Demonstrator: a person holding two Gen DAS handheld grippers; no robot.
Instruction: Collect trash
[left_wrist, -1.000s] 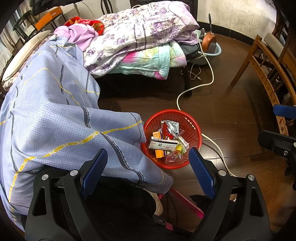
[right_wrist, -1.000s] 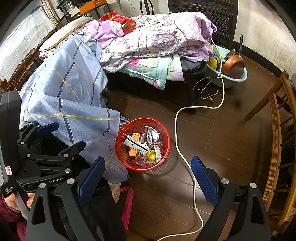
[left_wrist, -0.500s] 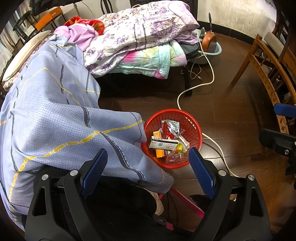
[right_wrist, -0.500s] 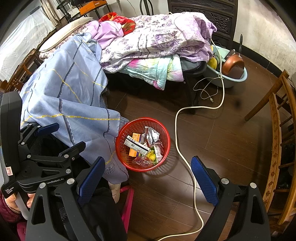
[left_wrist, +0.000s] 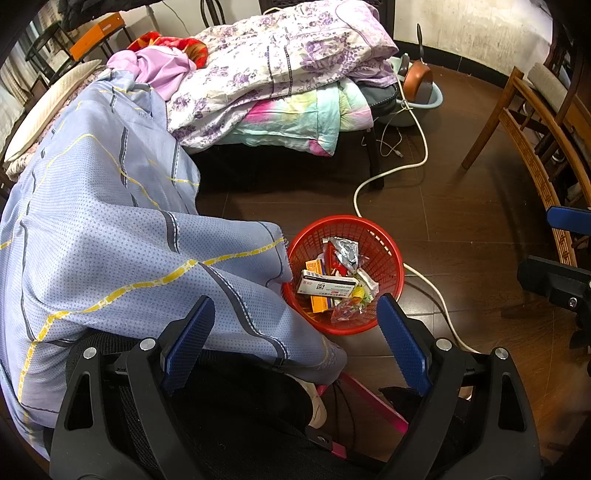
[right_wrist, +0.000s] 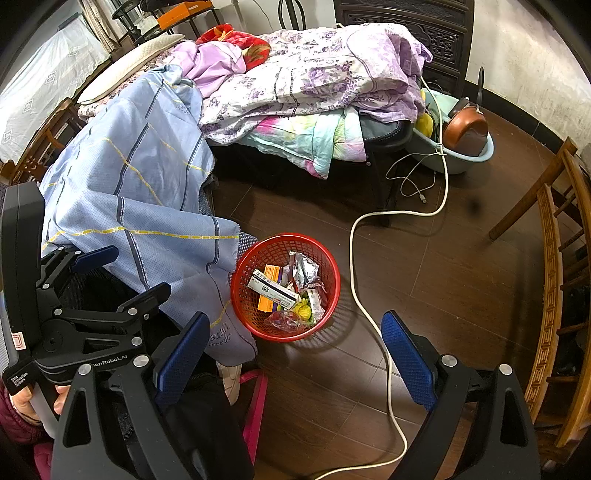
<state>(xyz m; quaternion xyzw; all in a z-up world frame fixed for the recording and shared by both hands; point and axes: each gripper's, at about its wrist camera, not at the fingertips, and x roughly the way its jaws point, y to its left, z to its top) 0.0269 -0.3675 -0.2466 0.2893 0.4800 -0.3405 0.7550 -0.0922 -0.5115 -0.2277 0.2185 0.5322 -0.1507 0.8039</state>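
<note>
Hovering left tongs (left_wrist: 295, 343) and right tongs (right_wrist: 295, 354) agape, red basket (left_wrist: 388, 254) holding trash (left_wrist: 334, 284)

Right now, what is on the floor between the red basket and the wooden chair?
In the right wrist view, a white cord snakes across the dark floor between the red basket and the wooden chair; otherwise bare.
</note>
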